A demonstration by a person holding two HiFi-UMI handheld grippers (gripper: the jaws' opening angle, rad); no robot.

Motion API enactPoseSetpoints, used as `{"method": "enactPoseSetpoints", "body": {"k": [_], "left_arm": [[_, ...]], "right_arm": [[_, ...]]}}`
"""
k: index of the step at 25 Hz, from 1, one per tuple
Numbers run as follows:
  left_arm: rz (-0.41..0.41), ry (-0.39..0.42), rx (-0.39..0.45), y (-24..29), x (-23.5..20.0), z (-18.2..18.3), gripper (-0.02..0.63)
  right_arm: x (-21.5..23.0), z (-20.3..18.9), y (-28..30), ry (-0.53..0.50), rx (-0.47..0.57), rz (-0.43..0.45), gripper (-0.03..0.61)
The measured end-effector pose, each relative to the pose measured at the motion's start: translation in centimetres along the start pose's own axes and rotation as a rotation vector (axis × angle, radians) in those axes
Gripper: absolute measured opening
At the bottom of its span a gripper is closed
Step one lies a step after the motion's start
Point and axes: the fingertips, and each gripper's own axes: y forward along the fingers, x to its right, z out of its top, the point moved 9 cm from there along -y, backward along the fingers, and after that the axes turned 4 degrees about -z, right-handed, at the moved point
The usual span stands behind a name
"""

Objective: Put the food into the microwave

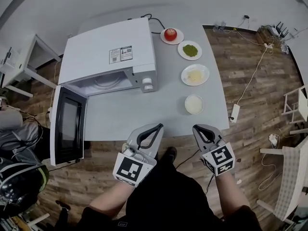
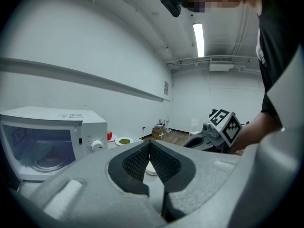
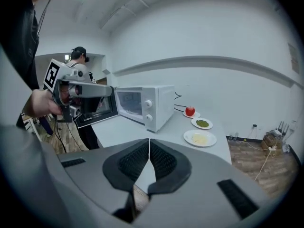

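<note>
Right gripper [image 1: 198, 128]: jaws clenched together on nothing, held just off the near edge of the table [image 1: 144, 114]. The left gripper [image 1: 158, 126], likewise closed and empty, sits beside it at nine o'clock.

In the head view a small white dish [image 1: 194, 104] lies at twelve o'clock from the right gripper. It is the nearest of a row of four. Beyond it stand a plate of pale yellow food [image 1: 195, 74], a plate of green food [image 1: 189, 50] and a plate bearing a red fruit [image 1: 171, 34].

The microwave [image 1: 110, 57] stands at about eleven o'clock. Its door [image 1: 69, 125] is swung wide open, and the cavity seems to hold only its turntable.

No food is yet grasped. Recommended technique: part the right jaws before reaching, take the nearest dish by its rim, and keep it level. Carry it toward ten o'clock, clear of the microwave's front corner.
</note>
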Motion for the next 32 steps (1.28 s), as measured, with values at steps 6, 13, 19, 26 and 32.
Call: {"method": "enactPoseSetpoints", "body": {"k": [6, 13, 19, 26, 32], "left_arm": [[0.001, 0.020, -0.021, 1.6, -1.8, -1.5, 0.008], [0.015, -0.006, -0.057, 2.5, -2.8, -3.1, 0.008], [0.032, -0.029, -0.075, 3.0, -4.4, -4.4, 0.008], [0.028, -0.053, -0.090, 2.9, -4.9, -5.6, 0.008], [0.024, -0.050, -0.079, 2.9, -5.4, -5.6, 0.008]], "right_arm": [[1.6, -1.7, 3.2, -0.050, -0.097, 0.025, 0.017], [3.8, -3.4, 7.1, -0.103, -0.201, 0.034, 0.018], [4.4, -4.4, 9.6, -0.250, -0.288, 0.034, 0.066], [4.1, -5.3, 11.5, -0.456, -0.395, -0.003, 0.108], [3.7, -6.6, 12.4, -0.624, -0.475, -0.089, 0.109]]}}
